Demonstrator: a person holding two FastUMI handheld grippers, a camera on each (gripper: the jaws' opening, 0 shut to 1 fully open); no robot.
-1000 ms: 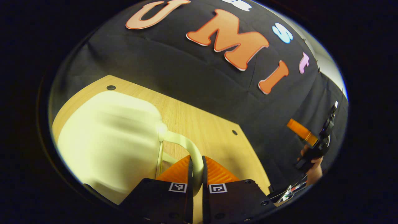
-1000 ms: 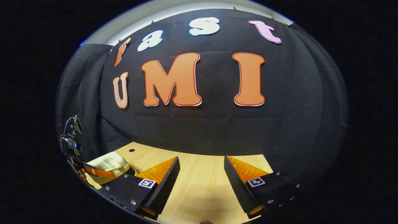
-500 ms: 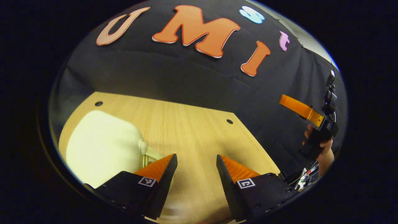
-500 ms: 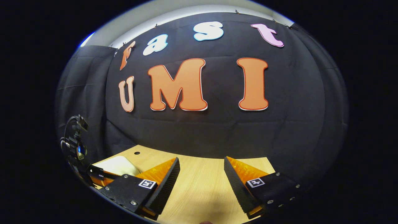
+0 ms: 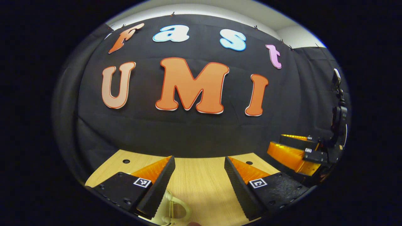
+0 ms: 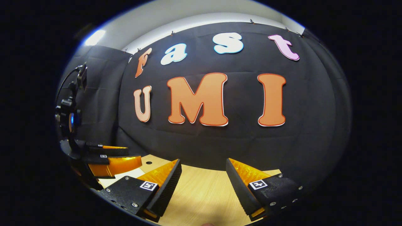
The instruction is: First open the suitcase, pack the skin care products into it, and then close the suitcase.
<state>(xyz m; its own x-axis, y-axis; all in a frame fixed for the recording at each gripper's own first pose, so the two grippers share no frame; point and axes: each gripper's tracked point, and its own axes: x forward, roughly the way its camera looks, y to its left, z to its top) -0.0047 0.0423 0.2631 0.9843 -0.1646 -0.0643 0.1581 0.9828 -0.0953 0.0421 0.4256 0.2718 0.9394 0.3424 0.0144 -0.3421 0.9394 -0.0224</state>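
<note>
A cream suitcase's looped handle (image 5: 176, 209) peeks in at the bottom edge of the left gripper view, just below and between my fingers, and touches neither. My left gripper (image 5: 198, 161) is open and level over the wooden table (image 5: 201, 182), holding nothing. In the right gripper view, my right gripper (image 6: 203, 163) is also open and holds nothing above the table (image 6: 201, 191). A pale strip, probably the suitcase (image 6: 124, 175), lies low at the left under the left gripper (image 6: 132, 155). No skin care products are in sight.
The black cloth wall (image 5: 188, 138) stands close behind the table's far edge. Small round holes (image 5: 126, 161) mark the tabletop's back corners. The right gripper (image 5: 275, 142) hovers off to the right in the left gripper view.
My left gripper let go of the suitcase handle, opened and swung up to face the wall, so the suitcase dropped out of its view. The right gripper tilted up slightly and stayed open.
</note>
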